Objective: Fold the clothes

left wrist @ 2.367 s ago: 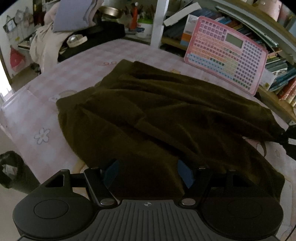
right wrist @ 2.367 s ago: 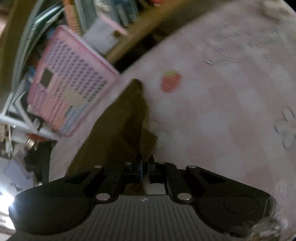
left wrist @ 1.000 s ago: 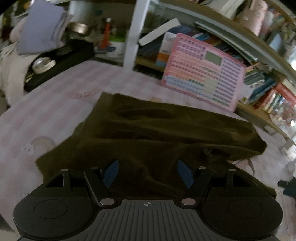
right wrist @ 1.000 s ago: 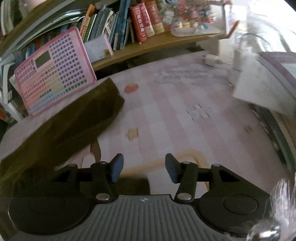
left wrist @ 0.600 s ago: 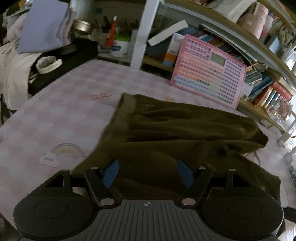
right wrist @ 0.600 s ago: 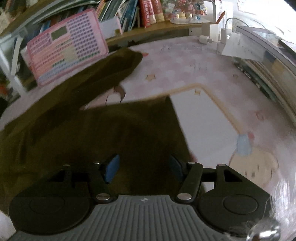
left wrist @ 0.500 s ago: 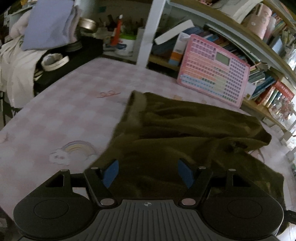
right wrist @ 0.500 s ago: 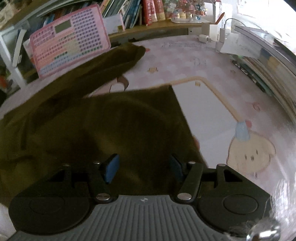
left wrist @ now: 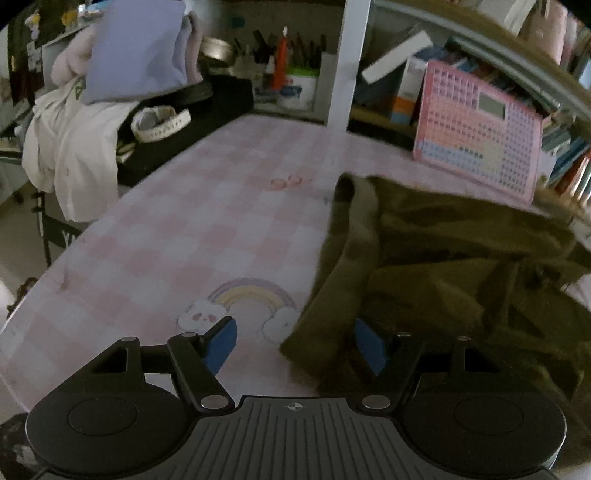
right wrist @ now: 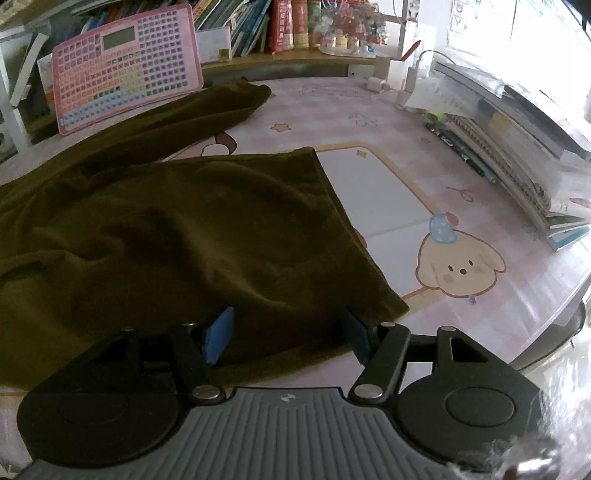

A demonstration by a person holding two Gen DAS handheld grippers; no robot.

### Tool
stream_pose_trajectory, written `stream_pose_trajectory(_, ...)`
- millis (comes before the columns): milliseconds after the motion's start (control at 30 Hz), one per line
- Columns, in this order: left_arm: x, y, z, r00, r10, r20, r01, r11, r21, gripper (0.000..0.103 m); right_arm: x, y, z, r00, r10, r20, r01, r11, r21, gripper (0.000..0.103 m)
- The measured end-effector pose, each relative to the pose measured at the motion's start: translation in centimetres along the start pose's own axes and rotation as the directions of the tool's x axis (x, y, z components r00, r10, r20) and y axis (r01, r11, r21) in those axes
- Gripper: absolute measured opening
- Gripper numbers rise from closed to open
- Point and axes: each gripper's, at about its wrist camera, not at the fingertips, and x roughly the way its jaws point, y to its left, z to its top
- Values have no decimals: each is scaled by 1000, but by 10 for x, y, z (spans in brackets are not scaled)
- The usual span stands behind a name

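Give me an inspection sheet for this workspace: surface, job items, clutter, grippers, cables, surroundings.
Surface: pink checked tablecloth with cartoon prints.
Job's things: olive garment lying rumpled, partly folded, on the cloth.
Clutter: pink keyboard toy leaning at the shelf; stack of books on the table's edge.
Grippers: left gripper open over the garment's edge; right gripper jaws opening, garment below them, not pinched.
Cables: white charger lead by the far edge.
Surroundings: bookshelf; clothes pile.
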Motion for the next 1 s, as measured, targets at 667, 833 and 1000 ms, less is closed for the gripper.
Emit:
stream_pose_trajectory(667, 10, -13, -8, 1000, -18, -22, 20, 998, 53, 69, 10, -4, 11, 1000, 25, 8, -25, 999, -41, 65)
stream_pose_trajectory(833, 12, -23, -11, 999, -41, -29, 44, 993, 111, 69, 15, -2, 18, 999, 35, 7, -34, 998, -52, 65)
stream_pose_trajectory(1000, 17, -28, -10, 1000, 8, -6, -7, 991, 131, 64, 16, -2, 19, 999, 42, 8, -41, 997, -60, 65)
